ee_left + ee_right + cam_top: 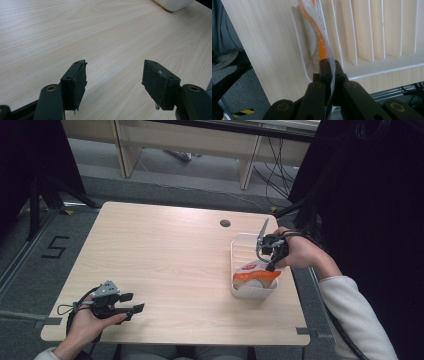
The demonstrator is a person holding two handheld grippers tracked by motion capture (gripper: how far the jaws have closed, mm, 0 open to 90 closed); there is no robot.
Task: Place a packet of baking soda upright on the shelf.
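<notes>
Right gripper (270, 254) at table's (170, 265) 3 o'clock, clamped on orange-white packet (255, 272) in white basket (239, 245). Left gripper (131, 303) at 7 o'clock, jaws wide, empty.

Soft even light, dark corners, slightly blurred close-ups.

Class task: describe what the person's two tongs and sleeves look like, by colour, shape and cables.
Both tongs are black with two flat, padded jaws. The left tongs carry a grey three-cornered plate and a looping black cable. Black cables trail from the right tongs. The sleeve is white and fleecy.
</notes>
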